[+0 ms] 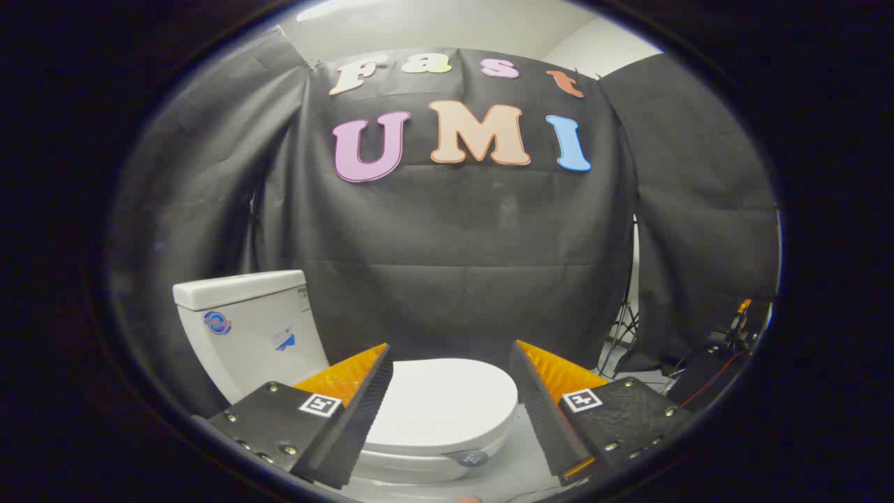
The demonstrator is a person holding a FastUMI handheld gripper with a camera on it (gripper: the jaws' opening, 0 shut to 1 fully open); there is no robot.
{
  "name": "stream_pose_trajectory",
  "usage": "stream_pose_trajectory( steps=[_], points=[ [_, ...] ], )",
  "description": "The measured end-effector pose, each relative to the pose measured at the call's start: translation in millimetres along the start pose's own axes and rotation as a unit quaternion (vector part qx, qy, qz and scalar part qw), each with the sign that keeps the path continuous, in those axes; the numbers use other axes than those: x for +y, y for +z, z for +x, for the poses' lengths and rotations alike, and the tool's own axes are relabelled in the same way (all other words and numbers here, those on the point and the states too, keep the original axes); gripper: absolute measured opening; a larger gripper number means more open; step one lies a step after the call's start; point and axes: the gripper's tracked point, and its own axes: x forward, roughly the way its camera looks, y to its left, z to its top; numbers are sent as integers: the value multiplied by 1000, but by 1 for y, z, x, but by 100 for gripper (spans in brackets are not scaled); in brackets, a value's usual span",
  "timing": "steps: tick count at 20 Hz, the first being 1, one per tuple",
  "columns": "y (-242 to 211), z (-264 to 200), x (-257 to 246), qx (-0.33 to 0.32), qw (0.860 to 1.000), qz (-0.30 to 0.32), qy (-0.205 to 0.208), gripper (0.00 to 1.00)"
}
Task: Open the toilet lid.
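While tongs (450,363) gape apart, one toilet lid (440,402) lies closed between two fingers (363,398); one tank (244,328) beyond.

So the toilet (419,419) sat low and just ahead of the gripper (450,363), lid (436,402) down flat over the bowl and showing between the two spread fingers, nothing touching it. The tank (248,328) stood behind the lid, off to the left beyond the left finger. The booth wall (454,244) hung behind everything, with a stand (625,321) and cables (705,381) off to the right.
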Motion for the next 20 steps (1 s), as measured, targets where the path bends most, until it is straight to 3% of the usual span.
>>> stream_pose_trajectory(
  steps=[20],
  points=[
    [-8, 5, -27, 10, 999, -14, -28, 99]
  ],
)
